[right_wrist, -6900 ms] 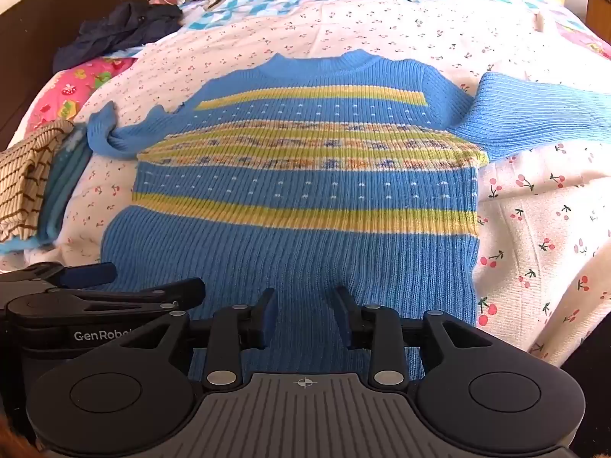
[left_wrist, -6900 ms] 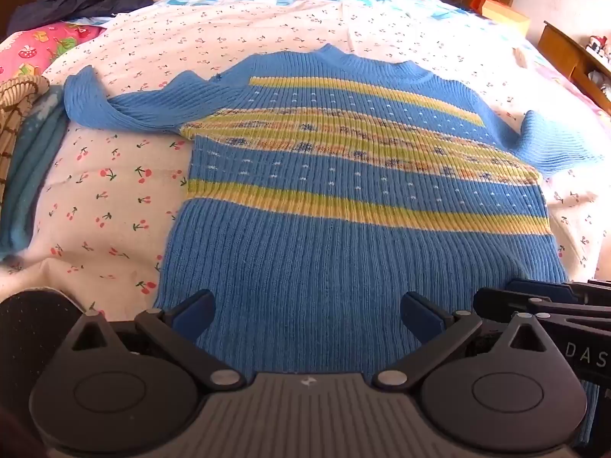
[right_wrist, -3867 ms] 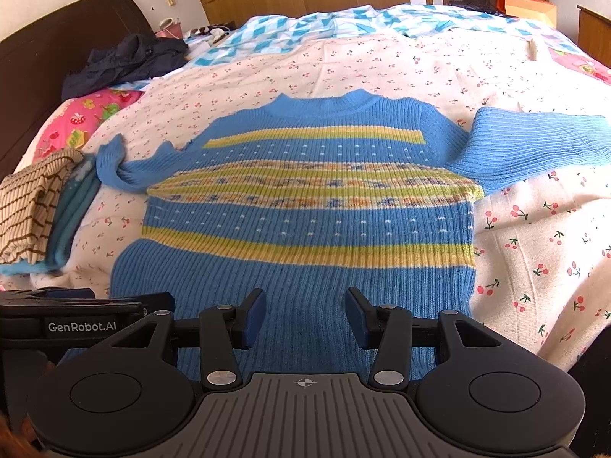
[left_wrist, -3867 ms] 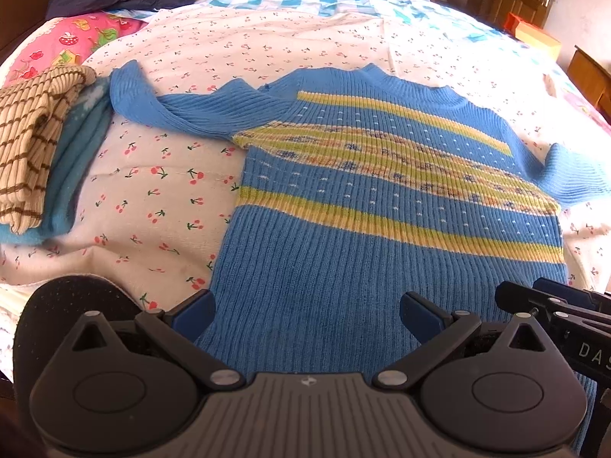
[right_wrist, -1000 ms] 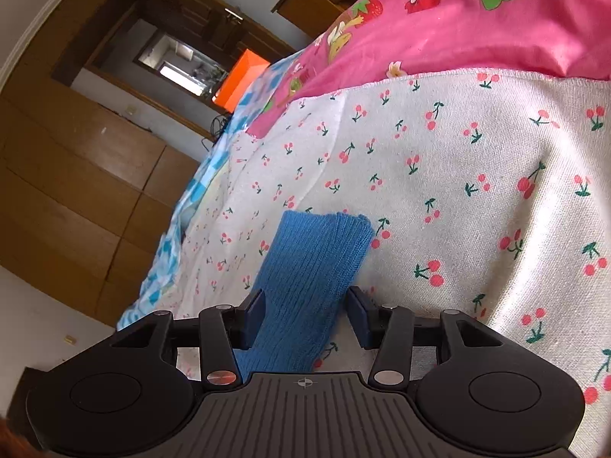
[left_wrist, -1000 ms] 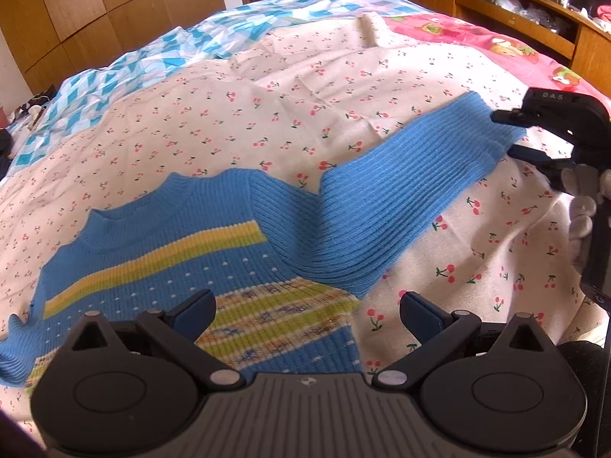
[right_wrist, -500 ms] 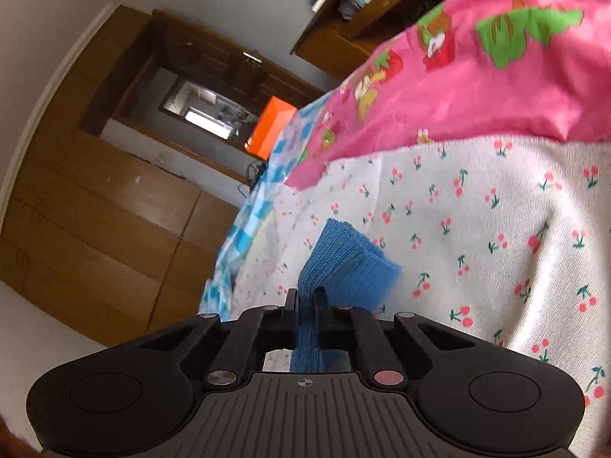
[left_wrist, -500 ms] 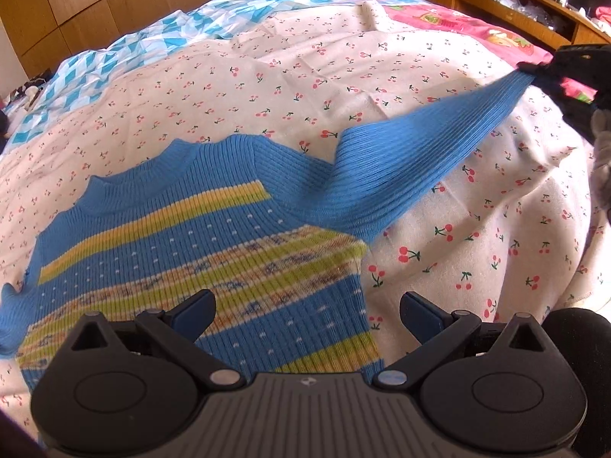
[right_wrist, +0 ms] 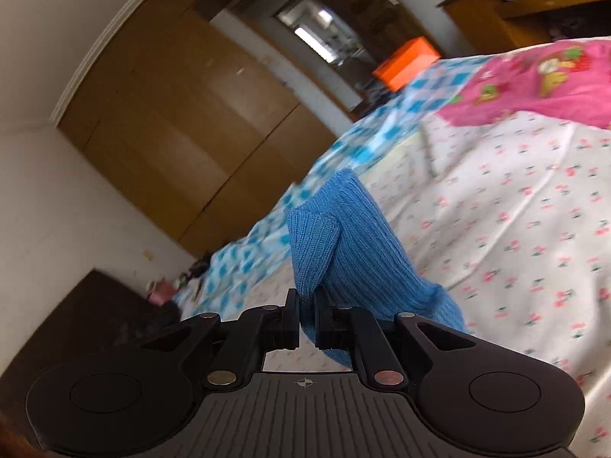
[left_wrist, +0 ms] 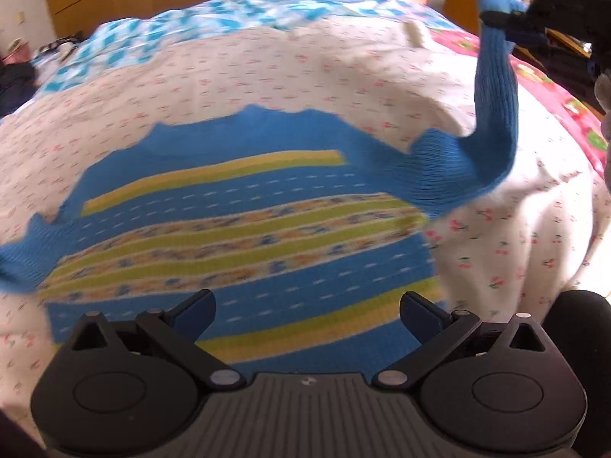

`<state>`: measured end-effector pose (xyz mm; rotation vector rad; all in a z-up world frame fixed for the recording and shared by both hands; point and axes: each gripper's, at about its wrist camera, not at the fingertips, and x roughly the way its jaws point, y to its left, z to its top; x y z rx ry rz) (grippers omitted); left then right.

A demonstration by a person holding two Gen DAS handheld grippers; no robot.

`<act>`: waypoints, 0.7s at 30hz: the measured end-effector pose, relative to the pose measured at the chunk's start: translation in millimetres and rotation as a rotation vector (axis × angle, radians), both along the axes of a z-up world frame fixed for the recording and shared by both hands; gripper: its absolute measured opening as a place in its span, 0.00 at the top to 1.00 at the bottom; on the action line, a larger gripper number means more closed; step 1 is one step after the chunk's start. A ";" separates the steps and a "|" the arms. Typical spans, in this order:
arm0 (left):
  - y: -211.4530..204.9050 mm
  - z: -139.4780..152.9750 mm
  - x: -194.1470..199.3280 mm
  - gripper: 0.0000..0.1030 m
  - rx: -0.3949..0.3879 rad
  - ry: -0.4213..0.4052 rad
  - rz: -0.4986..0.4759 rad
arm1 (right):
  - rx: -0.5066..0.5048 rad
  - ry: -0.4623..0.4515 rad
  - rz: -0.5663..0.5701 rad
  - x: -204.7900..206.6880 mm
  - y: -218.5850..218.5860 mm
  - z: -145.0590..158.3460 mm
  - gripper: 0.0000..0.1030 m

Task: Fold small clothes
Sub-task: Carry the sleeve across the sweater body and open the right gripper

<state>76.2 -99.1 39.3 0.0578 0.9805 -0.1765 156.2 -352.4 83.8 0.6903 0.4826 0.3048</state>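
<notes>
A blue knitted sweater (left_wrist: 244, 229) with yellow and patterned stripes lies face up on the cherry-print bedsheet (left_wrist: 267, 72). My left gripper (left_wrist: 307, 313) is open and empty, hovering over the sweater's lower body. My right gripper (right_wrist: 307, 305) is shut on the cuff of the sweater's right sleeve (right_wrist: 343, 236). In the left wrist view the right gripper (left_wrist: 508, 15) holds that sleeve (left_wrist: 496, 107) up high at the upper right, the sleeve hanging in an arc down to the shoulder. The other sleeve (left_wrist: 23, 263) lies at the left edge.
A blue-white checked quilt (left_wrist: 236, 11) lies at the far side of the bed, a pink strawberry-print blanket (right_wrist: 542, 80) at the right. Wooden wardrobes (right_wrist: 183, 122) and an orange box (right_wrist: 408, 57) stand beyond. The bed edge drops off at the right.
My right gripper has lifted the pinched sleeve cuff well above the bed. My left gripper has swung left, so more of the sweater's body is under it.
</notes>
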 end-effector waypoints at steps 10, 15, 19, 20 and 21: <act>129.6 -6.8 -46.7 0.00 0.014 -0.042 0.282 | -0.373 0.054 0.478 5.6 239.0 -52.5 0.92; 162.5 -12.8 -65.8 0.00 -0.037 -0.049 0.363 | -0.521 0.101 0.581 -12.6 301.0 -90.2 0.92; 170.6 -13.7 -71.1 0.00 -0.104 -0.071 0.366 | -0.581 0.087 0.582 -21.8 313.0 -89.5 0.92; 170.7 -13.4 -70.8 0.00 -0.115 -0.080 0.366 | -0.581 0.081 0.573 -20.2 313.8 -86.1 0.92; 172.1 -13.8 -70.5 0.00 -0.128 -0.085 0.366 | -0.580 0.073 0.563 -18.1 315.7 -83.2 0.92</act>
